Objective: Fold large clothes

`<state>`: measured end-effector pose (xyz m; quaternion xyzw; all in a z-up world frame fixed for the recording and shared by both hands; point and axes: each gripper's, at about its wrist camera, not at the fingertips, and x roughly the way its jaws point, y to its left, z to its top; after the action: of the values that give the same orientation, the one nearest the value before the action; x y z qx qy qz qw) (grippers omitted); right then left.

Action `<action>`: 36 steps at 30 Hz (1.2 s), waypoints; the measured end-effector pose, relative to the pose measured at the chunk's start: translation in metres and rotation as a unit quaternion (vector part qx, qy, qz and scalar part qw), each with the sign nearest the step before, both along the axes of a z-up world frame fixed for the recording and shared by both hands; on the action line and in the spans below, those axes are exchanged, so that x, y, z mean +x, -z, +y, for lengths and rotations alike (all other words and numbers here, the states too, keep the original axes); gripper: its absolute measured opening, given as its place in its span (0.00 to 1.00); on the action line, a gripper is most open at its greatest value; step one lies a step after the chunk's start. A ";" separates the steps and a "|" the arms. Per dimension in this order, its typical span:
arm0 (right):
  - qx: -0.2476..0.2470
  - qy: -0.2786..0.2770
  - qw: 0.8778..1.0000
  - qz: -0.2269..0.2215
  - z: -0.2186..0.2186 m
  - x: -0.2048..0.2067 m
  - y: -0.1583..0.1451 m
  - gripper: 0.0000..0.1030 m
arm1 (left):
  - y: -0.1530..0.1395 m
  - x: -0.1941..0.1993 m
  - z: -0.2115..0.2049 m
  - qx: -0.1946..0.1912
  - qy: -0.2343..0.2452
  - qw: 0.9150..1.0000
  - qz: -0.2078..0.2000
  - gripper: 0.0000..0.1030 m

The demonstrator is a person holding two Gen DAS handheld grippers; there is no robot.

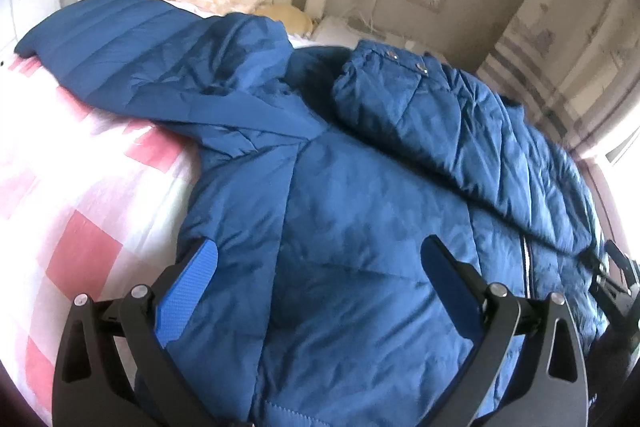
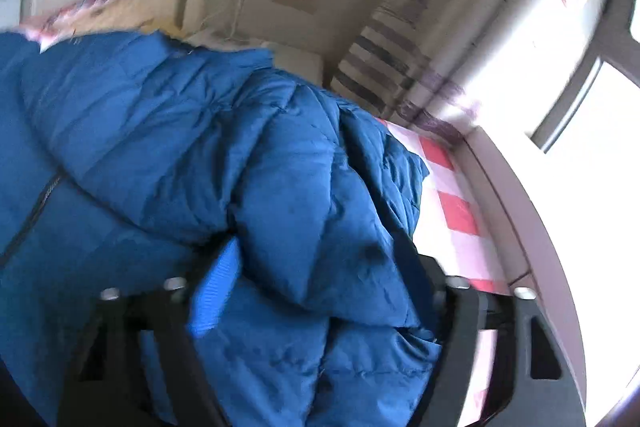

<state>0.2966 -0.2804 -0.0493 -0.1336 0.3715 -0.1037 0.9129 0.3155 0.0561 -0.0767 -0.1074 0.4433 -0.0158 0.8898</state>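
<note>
One blue padded jacket point(image 1: 340, 195) is spread over a bed point(image 1: 80, 187) covered in pink-and-white checks, one sleeve point(image 1: 460, 131) folded across its front. The left tool point(image 1: 320, 267) is held wide apart above the jacket's lower front, nothing gripped. A bulging fold of the jacket point(image 2: 320, 227) is seen between the fingers of the right tool point(image 2: 324, 279); whether the pads press on it cannot be told through the blur.

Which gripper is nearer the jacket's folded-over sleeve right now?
Right. The right gripper has the folded-over sleeve bulging between its jaws. The left gripper hovers over the jacket's body, with the sleeve lying beyond it.
</note>
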 end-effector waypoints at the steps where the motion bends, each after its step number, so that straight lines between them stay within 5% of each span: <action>1: 0.002 0.001 1.000 -0.002 -0.002 0.000 0.001 0.45 | -0.003 0.003 0.001 -0.009 0.005 1.000 0.010 0.98; 3: 0.013 -0.007 1.000 -0.013 -0.004 -0.004 -0.002 0.36 | -0.013 0.011 0.007 -0.050 0.008 0.999 0.021 0.98; 7: 0.021 -0.013 0.999 -0.022 -0.006 -0.007 -0.004 0.35 | -0.029 0.039 0.016 -0.110 -0.013 0.994 0.026 0.98; 14: 0.019 -0.008 1.000 -0.019 -0.005 -0.008 -0.005 0.36 | -0.004 0.097 0.018 -0.110 -0.088 0.988 0.058 0.90; 17: 0.027 -0.006 1.000 -0.015 -0.007 -0.007 -0.004 0.36 | -0.005 0.099 0.011 -0.078 -0.096 0.991 0.043 0.67; 19: 0.035 -0.004 0.999 -0.016 -0.010 -0.007 -0.004 0.39 | -0.010 0.090 0.006 -0.052 -0.077 0.995 0.027 0.00; 21: 0.042 0.000 0.999 -0.022 -0.013 -0.009 -0.006 0.48 | -0.017 0.075 0.007 -0.091 -0.054 0.994 0.000 0.00; 26: 0.099 0.003 0.994 -0.046 -0.032 -0.017 -0.012 0.64 | -0.064 0.013 -0.007 -0.066 -0.004 0.992 -0.108 0.00; 29: 0.121 0.011 0.991 -0.050 -0.041 -0.017 -0.013 0.68 | -0.074 0.009 -0.009 -0.066 0.017 0.992 -0.102 0.00; 30: 0.120 0.013 0.991 -0.050 -0.040 -0.017 -0.013 0.68 | -0.068 0.016 -0.004 -0.092 0.021 0.992 -0.084 0.11; 31: 0.116 0.013 0.992 -0.051 -0.038 -0.017 -0.013 0.68 | -0.058 0.030 0.004 -0.127 0.017 0.990 -0.057 0.57; 32: 0.111 0.013 0.992 -0.052 -0.037 -0.017 -0.013 0.68 | -0.050 0.036 0.010 -0.150 0.003 0.988 -0.044 0.83; 33: 0.105 0.013 0.993 -0.055 -0.035 -0.018 -0.014 0.68 | -0.043 0.038 0.017 -0.170 -0.021 0.984 -0.042 0.97; 36: 0.100 0.013 0.993 -0.063 -0.033 -0.020 -0.015 0.68 | -0.026 0.059 0.024 -0.203 -0.044 0.978 -0.023 0.97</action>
<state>0.2763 -0.3131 -0.0343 -0.0299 0.3232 -0.0861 0.9419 0.3746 0.0802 -0.0510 -0.3048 0.4052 -0.0693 0.8592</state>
